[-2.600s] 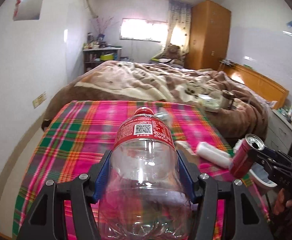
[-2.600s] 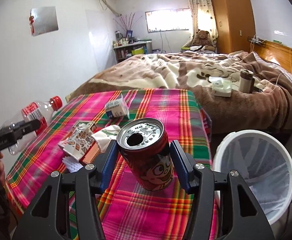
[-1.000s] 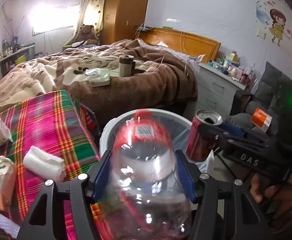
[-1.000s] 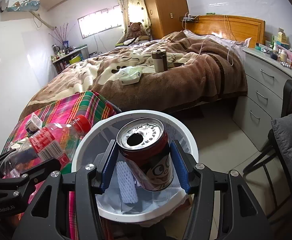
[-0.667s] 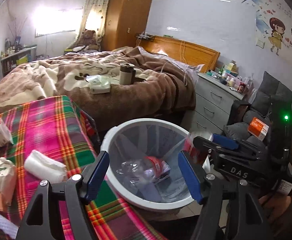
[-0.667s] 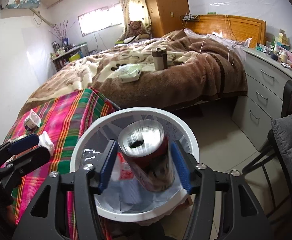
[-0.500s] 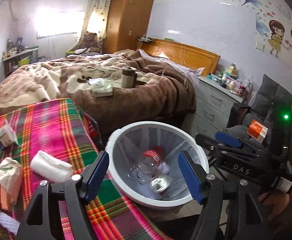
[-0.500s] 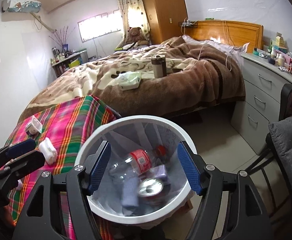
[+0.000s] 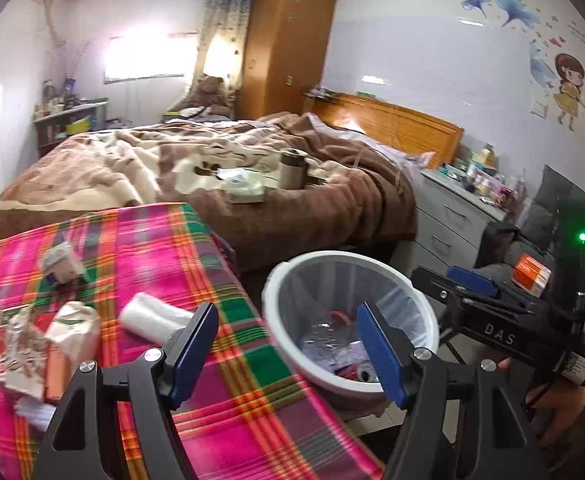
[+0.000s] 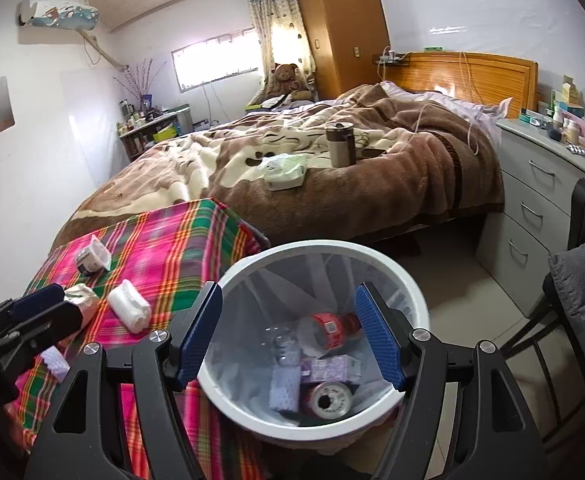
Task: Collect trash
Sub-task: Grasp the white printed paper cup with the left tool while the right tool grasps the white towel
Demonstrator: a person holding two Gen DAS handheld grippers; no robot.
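A white trash bin (image 10: 414, 292) with a clear liner stands beside the plaid-covered table (image 10: 164, 256). In it lie a clear plastic bottle with a red label (image 10: 324, 330) and a red can (image 10: 328, 398). My right gripper (image 10: 288, 340) is open and empty, hovering over the bin. My left gripper (image 9: 286, 350) is open and empty, over the gap between the table's edge and the bin (image 9: 284, 280). On the table lie a white paper roll (image 9: 152, 320), a crumpled paper bag (image 9: 72, 332), a small cup (image 9: 60, 266) and snack wrappers (image 9: 16, 352).
A bed with a brown blanket (image 10: 372, 176) lies behind the table, with a tissue pack (image 10: 284, 170) and a flask (image 10: 340, 144) on it. A grey drawer unit (image 10: 532, 200) and a dark chair (image 10: 580, 280) stand to the right.
Both grippers opened over the bin: the bottle dropped from the left and the can from the right. Both now lie in the bin. The left gripper has since drifted back toward the table.
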